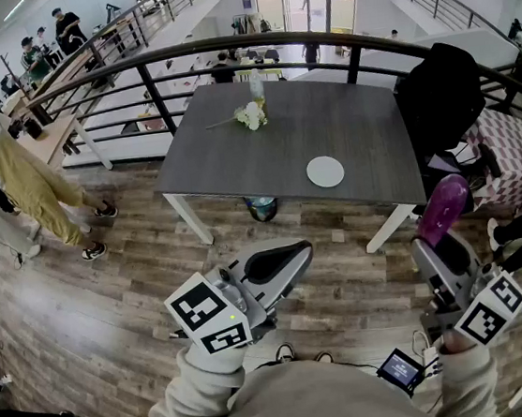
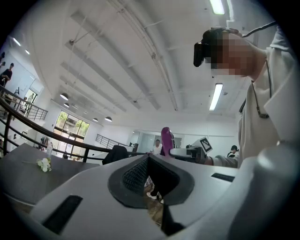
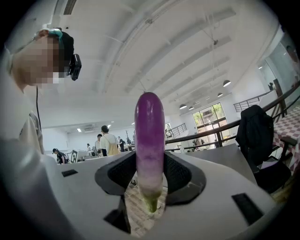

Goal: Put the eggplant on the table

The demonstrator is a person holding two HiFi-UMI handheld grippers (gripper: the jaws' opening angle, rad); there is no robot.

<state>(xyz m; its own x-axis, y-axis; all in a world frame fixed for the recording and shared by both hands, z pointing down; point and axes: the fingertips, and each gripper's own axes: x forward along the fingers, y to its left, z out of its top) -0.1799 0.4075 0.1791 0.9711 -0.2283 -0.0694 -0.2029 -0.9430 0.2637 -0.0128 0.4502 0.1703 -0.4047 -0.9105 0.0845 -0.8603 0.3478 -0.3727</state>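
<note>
Right gripper (image 3: 150,177) clamps the purple eggplant (image 3: 149,136) upright.
Its pads press the pale lower end, green stem down, off the near corner of the grey table (image 1: 264,155); the left gripper (image 2: 149,174) has its jaws together, empty.

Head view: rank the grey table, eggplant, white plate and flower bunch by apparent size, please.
1. grey table, by far the largest.
2. eggplant, though being nearer the camera inflates it.
3. white plate and flower bunch look about alike, so I won't rank them.
</note>
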